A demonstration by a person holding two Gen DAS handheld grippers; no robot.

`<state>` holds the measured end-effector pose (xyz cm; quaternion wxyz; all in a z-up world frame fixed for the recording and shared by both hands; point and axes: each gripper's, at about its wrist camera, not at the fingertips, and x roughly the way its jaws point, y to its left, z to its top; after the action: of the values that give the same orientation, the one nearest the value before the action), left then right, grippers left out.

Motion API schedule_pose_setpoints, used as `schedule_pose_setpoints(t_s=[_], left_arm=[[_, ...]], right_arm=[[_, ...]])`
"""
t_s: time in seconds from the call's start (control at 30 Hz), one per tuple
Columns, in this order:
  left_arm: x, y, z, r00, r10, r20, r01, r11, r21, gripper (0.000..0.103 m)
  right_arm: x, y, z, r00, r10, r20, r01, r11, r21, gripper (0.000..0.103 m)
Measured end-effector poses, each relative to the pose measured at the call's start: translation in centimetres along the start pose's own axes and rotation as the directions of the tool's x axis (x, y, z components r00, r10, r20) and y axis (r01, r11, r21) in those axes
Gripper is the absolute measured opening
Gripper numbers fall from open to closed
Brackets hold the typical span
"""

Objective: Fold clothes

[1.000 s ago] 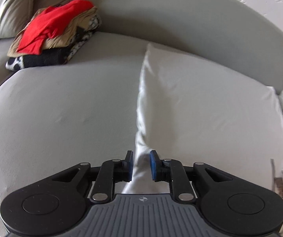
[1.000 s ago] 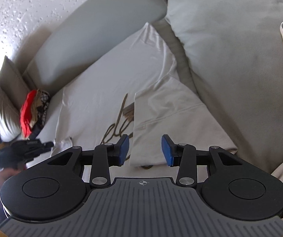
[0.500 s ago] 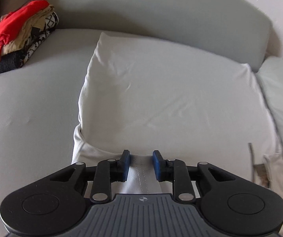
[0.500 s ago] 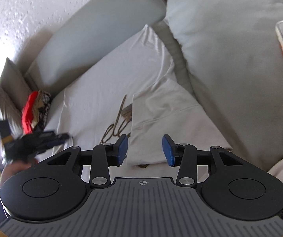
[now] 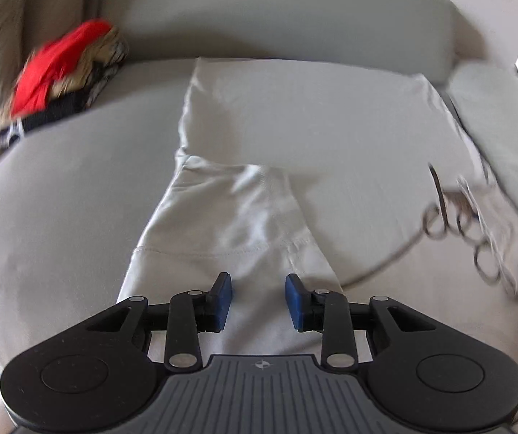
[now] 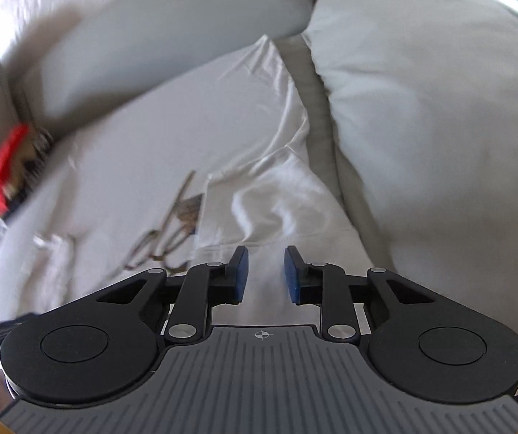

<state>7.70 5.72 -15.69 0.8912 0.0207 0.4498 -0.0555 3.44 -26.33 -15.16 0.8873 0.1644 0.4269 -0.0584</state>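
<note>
White shirt (image 5: 295,137) lies on the sofa (image 5: 60,199), sleeves folded in. Left gripper (image 5: 258,298) fingers are opening, empty; right gripper (image 6: 262,271) fingers are closing over the lower sleeve. Next, pinch and fold.

Both wrist views look steeply down, close over the same white shirt (image 5: 295,137) (image 6: 157,133).

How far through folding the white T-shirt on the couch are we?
Done: both sleeves lie folded in over the white T-shirt, and a folded pile sits at the couch's far corner. In hand: the left gripper is opening over the left sleeve; the right gripper is closing over the right sleeve. Left: folding the body and stacking.
</note>
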Motion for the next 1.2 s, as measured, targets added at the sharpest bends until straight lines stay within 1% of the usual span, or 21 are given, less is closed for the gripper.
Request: schedule_pose_setpoints(t_s=[0.03, 0.07, 0.17, 0.23, 0.27, 0.37, 0.4, 0.43, 0.47, 0.5, 0.57, 0.63, 0.7, 0.8, 0.9, 0.93, 1.03, 1.1, 1.13, 1.17, 1.2], left_arm=[[-0.2, -0.1, -0.2, 1.000, -0.012, -0.009, 0.012, 1.000, -0.004, 0.030], [-0.4, -0.2, -0.4, 1.000, -0.016, -0.016, 0.016, 1.000, -0.013, 0.030], [-1.6, -0.7, -1.6, 1.000, 0.014, -0.018, -0.014, 1.000, 0.005, 0.030], [-2.6, -1.3, -2.6, 1.000, 0.016, -0.022, -0.015, 0.999, 0.030, 0.031], [-3.0, -1.4, -2.9, 0.999, 0.009, -0.033, -0.008, 1.000, 0.027, 0.031], [-4.3, -1.2, -3.8, 0.996, -0.023, -0.083, 0.022, 1.000, -0.017, 0.034], [-4.7, -0.8, -4.0, 0.995, -0.036, -0.092, 0.032, 0.998, -0.052, 0.034], [-5.1, -0.3, -4.0, 0.995, -0.043, -0.085, 0.035, 0.995, -0.092, 0.034], [-5.5, 0.3, -3.9, 0.997, -0.043, -0.071, 0.034, 0.992, -0.124, 0.034], [-5.9, 0.7, -3.7, 0.998, -0.034, -0.052, 0.026, 0.990, -0.137, 0.034], [-6.5, 1.0, -3.1, 1.000, 0.000, -0.006, -0.001, 0.991, -0.134, 0.034], [-5.9, 0.8, -2.5, 1.000, 0.023, 0.010, -0.022, 0.992, -0.121, 0.035], [-4.6, 0.1, -2.2, 1.000, 0.031, 0.004, -0.031, 0.995, -0.097, 0.035], [-3.1, -1.6, -3.2, 0.998, 0.048, -0.031, -0.049, 0.999, -0.017, 0.035], [-3.7, -3.3, -5.0, 0.998, 0.058, -0.010, -0.058, 0.997, 0.057, 0.035], [-4.0, -3.7, -5.5, 0.998, 0.054, -0.016, -0.053, 0.996, 0.068, 0.034], [-4.7, -4.5, -7.0, 0.998, 0.026, -0.058, -0.020, 0.995, 0.101, 0.034], [-4.9, -4.5, -7.7, 0.994, -0.015, -0.109, 0.026, 0.995, 0.096, 0.035], [-4.9, -4.5, -8.0, 0.990, -0.039, -0.137, 0.051, 0.995, 0.089, 0.035], [-5.0, -4.5, -8.3, 0.985, -0.062, -0.164, 0.076, 0.994, 0.081, 0.034], [-5.2, -4.4, -8.6, 0.983, -0.077, -0.164, 0.090, 0.993, 0.073, 0.034]], right_arm=[[0.6, 0.5, -0.2, 0.998, -0.057, -0.017, 0.056, 0.997, -0.059, 0.030], [0.3, 0.5, -0.5, 0.997, -0.079, -0.018, 0.077, 0.994, -0.073, 0.033], [-0.6, 0.6, -1.6, 0.990, -0.142, -0.021, 0.138, 0.984, -0.116, 0.033], [-1.9, -0.1, -2.3, 0.990, -0.129, -0.058, 0.122, 0.987, -0.108, 0.034], [-2.5, -0.5, -2.7, 0.990, -0.122, -0.076, 0.114, 0.988, -0.103, 0.035], [-3.7, -1.6, -2.8, 0.988, -0.082, -0.133, 0.076, 0.996, -0.051, 0.037], [-4.2, -2.0, -2.9, 0.986, -0.069, -0.151, 0.064, 0.997, -0.034, 0.037], [-4.6, -2.4, -2.9, 0.985, -0.054, -0.167, 0.052, 0.998, -0.017, 0.037], [-5.2, -2.3, -2.9, 0.988, -0.038, -0.148, 0.036, 0.999, -0.011, 0.038], [-5.7, -2.3, -2.9, 0.991, -0.019, -0.129, 0.018, 1.000, -0.006, 0.038], [-6.3, -1.3, -2.8, 0.994, 0.053, -0.098, -0.055, 0.998, -0.021, 0.039], [-6.3, 0.5, -3.2, 0.991, 0.096, -0.089, -0.102, 0.993, -0.061, 0.040], [-5.5, 1.9, -3.8, 0.990, 0.090, -0.113, -0.102, 0.989, -0.107, 0.040], [-4.3, 3.4, -5.4, 0.985, 0.068, -0.159, -0.094, 0.982, -0.163, 0.040], [-5.5, 3.8, -7.6, 0.991, 0.050, -0.124, -0.078, 0.969, -0.236, 0.041], [-6.0, 3.7, -8.1, 0.990, 0.044, -0.133, -0.074, 0.970, -0.233, 0.041], [-6.8, 3.1, -8.9, 0.980, 0.025, -0.196, -0.067, 0.976, -0.209, 0.041], [-6.9, 2.4, -9.3, 0.960, 0.049, -0.274, -0.094, 0.984, -0.151, 0.041], [-6.8, 2.0, -9.5, 0.950, 0.053, -0.308, -0.094, 0.988, -0.121, 0.040], [-7.0, 1.8, -9.6, 0.953, 0.058, -0.299, -0.094, 0.990, -0.108, 0.041], [-7.3, 1.7, -9.6, 0.956, 0.063, -0.288, -0.095, 0.991, -0.097, 0.041]])
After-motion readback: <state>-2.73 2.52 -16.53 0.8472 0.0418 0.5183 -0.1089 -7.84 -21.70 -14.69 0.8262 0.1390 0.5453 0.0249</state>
